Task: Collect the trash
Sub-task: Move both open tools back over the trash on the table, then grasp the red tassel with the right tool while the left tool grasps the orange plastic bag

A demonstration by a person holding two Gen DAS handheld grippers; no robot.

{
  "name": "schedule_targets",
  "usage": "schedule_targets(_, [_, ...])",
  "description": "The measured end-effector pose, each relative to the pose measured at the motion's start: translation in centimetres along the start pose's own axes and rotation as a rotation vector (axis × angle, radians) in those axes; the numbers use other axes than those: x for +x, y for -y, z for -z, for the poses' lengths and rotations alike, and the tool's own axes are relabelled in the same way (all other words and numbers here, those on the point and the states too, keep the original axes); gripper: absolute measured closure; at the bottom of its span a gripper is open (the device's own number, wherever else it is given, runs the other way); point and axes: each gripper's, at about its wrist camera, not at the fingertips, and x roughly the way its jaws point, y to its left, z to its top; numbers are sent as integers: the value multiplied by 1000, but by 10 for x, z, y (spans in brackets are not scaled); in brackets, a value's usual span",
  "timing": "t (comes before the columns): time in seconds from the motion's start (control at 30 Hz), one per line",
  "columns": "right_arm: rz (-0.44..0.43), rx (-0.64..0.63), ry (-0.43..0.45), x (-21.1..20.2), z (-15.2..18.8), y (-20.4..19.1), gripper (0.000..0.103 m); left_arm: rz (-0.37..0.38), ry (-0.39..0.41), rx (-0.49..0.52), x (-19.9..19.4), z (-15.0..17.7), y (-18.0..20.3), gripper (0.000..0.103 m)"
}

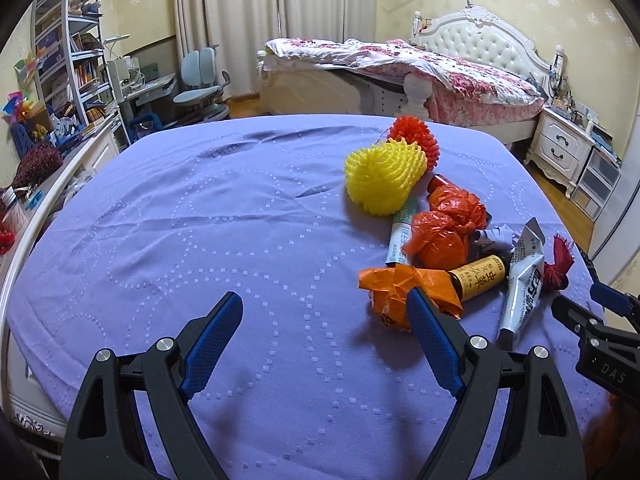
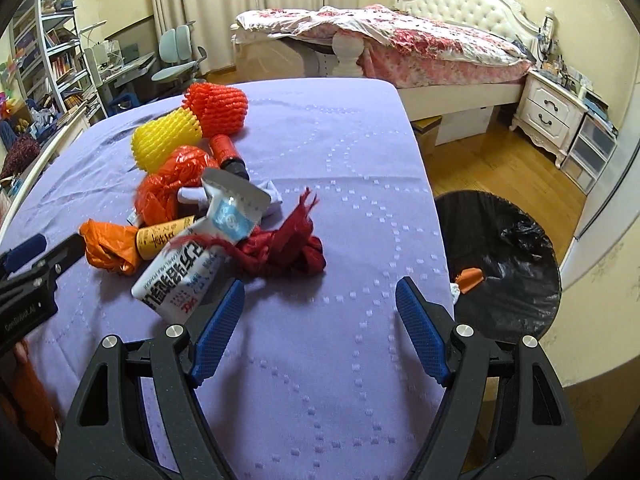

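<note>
A heap of trash lies on a purple bedspread [image 1: 200,208]: a yellow foam net [image 1: 382,178], a red foam net [image 1: 414,136], an orange plastic bag [image 1: 444,228], an orange wrapper [image 1: 400,286], a yellow-labelled bottle [image 1: 480,278], a white tube [image 1: 522,292] and a dark red tassel knot [image 2: 286,246]. My left gripper [image 1: 326,308] is open, low over the cloth, its right finger just in front of the orange wrapper. My right gripper [image 2: 320,294] is open over bare cloth, just in front of the tassel knot and the white tube [image 2: 188,272]. Nothing is between either pair of fingers.
A black-lined bin [image 2: 504,264] stands on the floor off the bedspread's right edge, with an orange scrap inside. Beyond are a second bed [image 1: 420,68], a white nightstand [image 1: 560,144], a chair [image 1: 200,84], a desk and bookshelves [image 1: 68,52] at the left.
</note>
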Motion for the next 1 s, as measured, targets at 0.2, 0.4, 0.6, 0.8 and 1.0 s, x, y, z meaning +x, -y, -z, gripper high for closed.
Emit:
schedule_targets(0.2, [-4, -24, 6, 8, -8, -6, 27, 12, -2, -5, 0, 1, -2, 19])
schedule_targets(0.4, [-5, -83, -2, 20, -16, -19, 36, 21, -10, 0, -2, 2, -2, 19])
schedule_targets(0.6, [-22, -91, -5, 17, -11, -21, 61, 34, -17, -1, -2, 2, 0, 19])
schedule_targets(0.8, [-26, -51, 11, 10, -7, -11, 66, 59, -5, 15, -5, 1, 11, 19])
schedule_targets(1.0, [-18, 6, 25, 7, -6, 4, 67, 71, -23, 32, 2, 3, 21, 19])
